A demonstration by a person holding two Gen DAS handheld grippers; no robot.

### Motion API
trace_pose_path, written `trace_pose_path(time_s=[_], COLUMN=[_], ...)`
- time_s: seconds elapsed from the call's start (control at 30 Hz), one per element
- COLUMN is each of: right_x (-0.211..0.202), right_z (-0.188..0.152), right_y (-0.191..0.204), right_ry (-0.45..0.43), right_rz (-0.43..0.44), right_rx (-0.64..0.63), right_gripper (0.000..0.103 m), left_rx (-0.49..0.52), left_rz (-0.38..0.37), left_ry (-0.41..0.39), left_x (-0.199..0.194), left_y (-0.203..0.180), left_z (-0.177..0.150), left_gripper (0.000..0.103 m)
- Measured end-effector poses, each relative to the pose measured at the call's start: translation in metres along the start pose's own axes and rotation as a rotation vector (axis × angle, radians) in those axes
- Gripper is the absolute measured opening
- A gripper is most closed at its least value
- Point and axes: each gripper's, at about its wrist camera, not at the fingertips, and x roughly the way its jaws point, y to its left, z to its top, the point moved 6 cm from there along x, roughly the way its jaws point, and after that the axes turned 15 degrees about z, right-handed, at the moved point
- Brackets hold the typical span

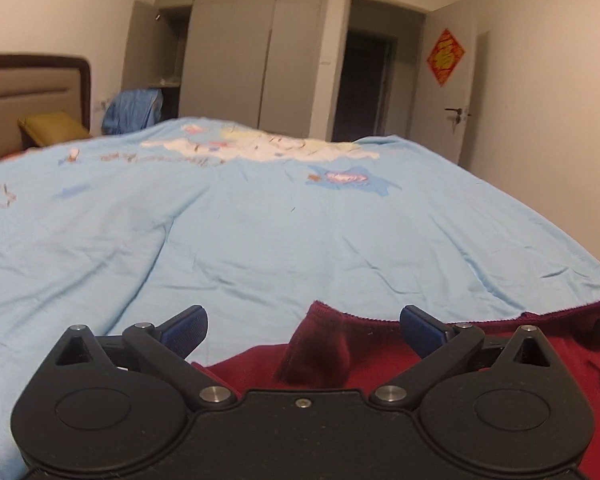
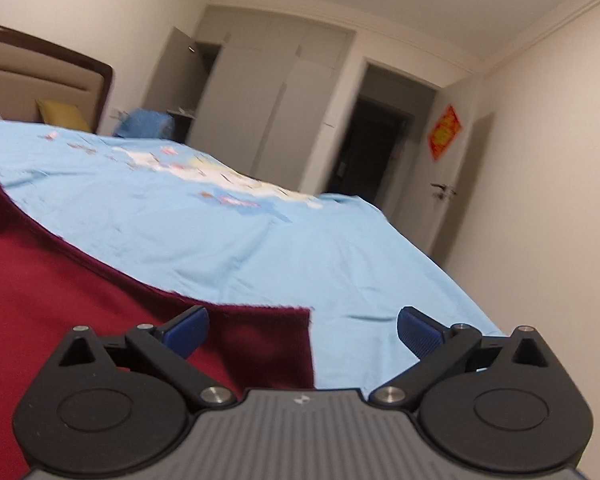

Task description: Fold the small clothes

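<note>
Basically you're at the start: dark red garment (image 1: 380,360) lies on the blue bedspread (image 1: 260,240), at 6 o'clock in both views, probably unfolded. Left gripper (image 1: 304,330) and right gripper (image 2: 303,330) gape wide, holding nothing; a raised cuff sits between the left's jaws.

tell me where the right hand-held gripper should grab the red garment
Probably the squared corner of the red garment, which lies flat on the blue bedspread between the open fingers of the right hand-held gripper. Come straight ahead and low from the near side, pinching where the far hem meets the side edge.
</note>
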Motion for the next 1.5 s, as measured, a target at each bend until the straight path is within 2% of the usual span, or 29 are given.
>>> trace_pose_path(time_s=[0.1, 0.23, 0.37, 0.47, 0.6, 0.67, 0.77, 0.97, 1.07, 1.5], right_x=[-0.003, 0.009, 0.032, 0.049, 0.062, 0.067, 0.071, 0.068, 0.064, 0.059], right_z=[0.005, 0.005, -0.003, -0.007, -0.015, -0.022, -0.031, -0.037, -0.039, -0.041], right_y=[0.019, 0.049, 0.064, 0.053, 0.024, 0.009, -0.005, -0.034, -0.045, -0.057], right_ry=[0.015, 0.071, 0.166, 0.193, 0.216, 0.218, 0.207, 0.127, 0.103, 0.069], right_rz=[0.155, 0.359, 0.415, 0.443, 0.439, 0.455, 0.514, 0.623, 0.646, 0.67], right_rx=[-0.064, -0.132, -0.187, -0.099, 0.087, 0.195, 0.319, 0.519, 0.564, 0.606], right_gripper=[0.103, 0.103, 0.103, 0.103, 0.103, 0.102, 0.102, 0.102, 0.102, 0.102], left_rx=[0.064, 0.179, 0.247, 0.199, 0.062, -0.017, -0.113, -0.29, -0.292, -0.285], left_rz=[-0.093, -0.222, -0.294, -0.278, -0.248, -0.273, -0.326, -0.426, -0.427, -0.424], left_ry=[-0.028, -0.013, 0.071, 0.117, 0.191, 0.226, 0.216, 0.222, 0.218, 0.208], left_x=[-0.012, -0.014, 0.006, 0.03, 0.064, 0.077, 0.083, 0.091, 0.091, 0.091], left_y=[-0.014, -0.045, -0.067, -0.064, -0.043, -0.034, -0.022, -0.003, -0.005, -0.006], left_z=[-0.003, -0.013, -0.024, -0.027, -0.032, -0.038, -0.043, -0.047, -0.048, -0.05], left_gripper=[0.102, 0.102, 0.102, 0.102, 0.102, 0.102, 0.102, 0.102, 0.102, 0.102])
